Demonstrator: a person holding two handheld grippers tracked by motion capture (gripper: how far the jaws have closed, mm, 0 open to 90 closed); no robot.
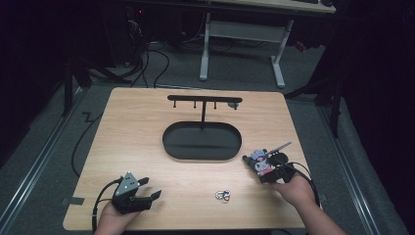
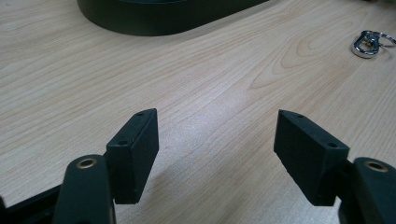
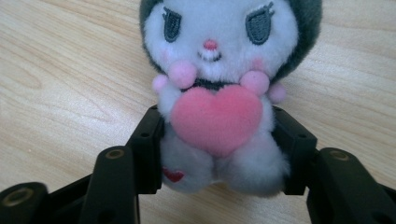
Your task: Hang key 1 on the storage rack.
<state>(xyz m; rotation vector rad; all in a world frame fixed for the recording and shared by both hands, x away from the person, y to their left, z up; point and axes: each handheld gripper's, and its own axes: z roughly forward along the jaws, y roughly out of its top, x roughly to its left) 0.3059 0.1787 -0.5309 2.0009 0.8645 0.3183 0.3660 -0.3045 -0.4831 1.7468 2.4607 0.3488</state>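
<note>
— Where is the toy point(image 3: 219, 93) kept?
— It is held by the right gripper point(image 3: 219, 154), near the right edge of the table point(image 1: 147, 127), a bit toward the near side. In the right gripper view, the jaws are pressed on the two sides of its soft body, down by the legs.

— Which way is the toy turned?
— In that view, its face and the pink heart are turned toward the gripper's camera. It is seen long from head to feet, with the head pointed away from the gripper and the feet down by the jaws.

— What about the left gripper point(image 1: 147, 191)?
— It is rested near the near left corner of the table. Its jaws are spread wide, and nothing is held between them.

— What else is seen on the table?
— A black stand point(image 1: 202, 139) is set in the middle. A small metal ring point(image 1: 222, 196) is laid near the near edge, between the two grippers.
</note>
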